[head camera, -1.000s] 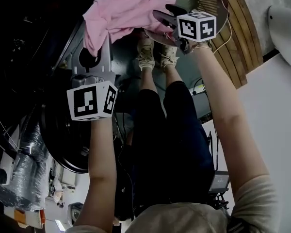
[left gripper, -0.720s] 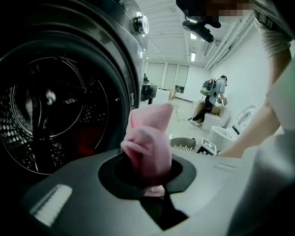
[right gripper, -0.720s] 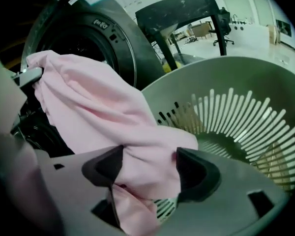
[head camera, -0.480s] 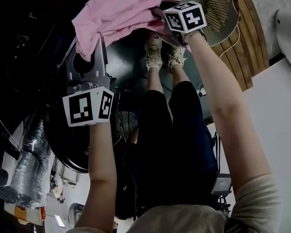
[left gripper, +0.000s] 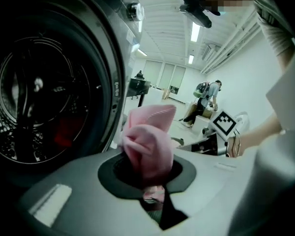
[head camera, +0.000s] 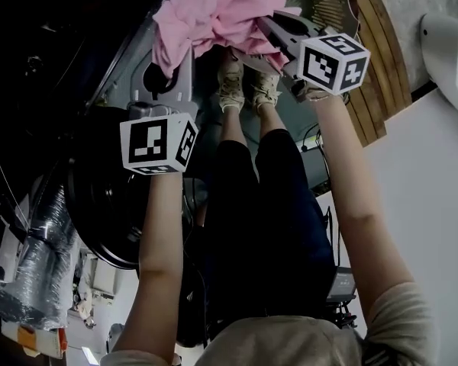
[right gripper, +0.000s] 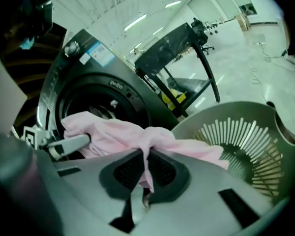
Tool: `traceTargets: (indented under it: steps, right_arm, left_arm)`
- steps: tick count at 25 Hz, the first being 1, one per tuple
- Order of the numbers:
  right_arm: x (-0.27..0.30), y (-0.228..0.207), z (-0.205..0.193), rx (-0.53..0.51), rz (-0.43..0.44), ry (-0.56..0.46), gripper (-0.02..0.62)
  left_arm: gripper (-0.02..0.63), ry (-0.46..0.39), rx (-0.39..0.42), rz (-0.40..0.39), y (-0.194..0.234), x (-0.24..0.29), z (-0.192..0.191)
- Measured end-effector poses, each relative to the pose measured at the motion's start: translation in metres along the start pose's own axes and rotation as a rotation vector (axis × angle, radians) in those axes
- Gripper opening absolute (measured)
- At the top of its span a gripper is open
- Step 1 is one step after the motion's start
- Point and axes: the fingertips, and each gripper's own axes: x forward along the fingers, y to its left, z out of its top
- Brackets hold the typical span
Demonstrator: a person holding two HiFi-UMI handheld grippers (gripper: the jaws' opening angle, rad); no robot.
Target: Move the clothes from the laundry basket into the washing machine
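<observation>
1. The pink garment (head camera: pixel 214 14) is held up in the air, slung between the two grippers. It is out of the laundry basket (right gripper: pixel 255 117) and not yet inside the washing machine (left gripper: pixel 44 102).
2. The left gripper (left gripper: pixel 148 173) is clamped on one bunched end, and the cloth puffs up just past its jaws.
3. The right gripper (right gripper: pixel 145 167) has just been closing its jaws. They now pinch a fold, with cloth spreading to both sides beyond the tips.
4. Taking it at two places probably gathers the loose cloth, so that nothing trails or snags on the door rim.
5. The basket sits just ahead and to the right of the right gripper. The open drum lies ahead and to the left of the left gripper.
6. Judged from this, the garment is mid-transfer. It has yet to be carried into the drum and let go there.
</observation>
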Motion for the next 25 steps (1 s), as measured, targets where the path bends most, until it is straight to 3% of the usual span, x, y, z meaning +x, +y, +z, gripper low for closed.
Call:
traceTargets:
  steps: [6, 9, 11, 14, 17, 20, 21, 22, 23, 25]
  right_arm:
    - [-0.046, 0.055, 0.058, -0.031, 0.066, -0.049, 0.023]
    - [-0.055, 0.071, 0.077, -0.058, 0.067, -0.065, 0.021]
    - [-0.059, 0.083, 0.083, -0.05, 0.086, -0.063, 0.023]
    - [-0.057, 0.096, 0.087, -0.056, 0.104, -0.044, 0.023]
    - [-0.05, 0.112, 0.082, -0.042, 0.136, -0.027, 0.022]
    - [-0.042, 0.122, 0.073, -0.028, 0.164, -0.013, 0.023]
    - [-0.04, 0.123, 0.071, -0.021, 0.171, -0.016, 0.021]
    - [-0.038, 0.125, 0.07, -0.013, 0.181, -0.021, 0.023]
    - [-0.036, 0.128, 0.069, -0.007, 0.196, -0.027, 0.023]
    - [-0.029, 0.138, 0.068, -0.018, 0.231, -0.034, 0.023]
  left_arm:
    - [0.072, -0.066, -0.004, -0.222, -0.063, 0.02, 0.022]
    - [0.212, -0.087, 0.003, -0.292, -0.082, 0.023, 0.03]
    - [0.289, -0.064, 0.045, -0.308, -0.091, 0.025, 0.028]
    - [0.328, -0.021, 0.131, -0.292, -0.093, 0.035, 0.023]
    - [0.361, 0.019, 0.159, -0.255, -0.086, 0.045, 0.018]
    - [0.357, 0.054, 0.174, -0.174, -0.071, 0.052, 0.015]
    - [0.326, 0.061, 0.188, -0.144, -0.066, 0.052, 0.015]
    - [0.234, 0.062, 0.203, -0.118, -0.061, 0.049, 0.015]
    - [0.182, 0.057, 0.215, -0.096, -0.057, 0.045, 0.015]
    - [0.137, 0.043, 0.224, -0.055, -0.045, 0.035, 0.015]
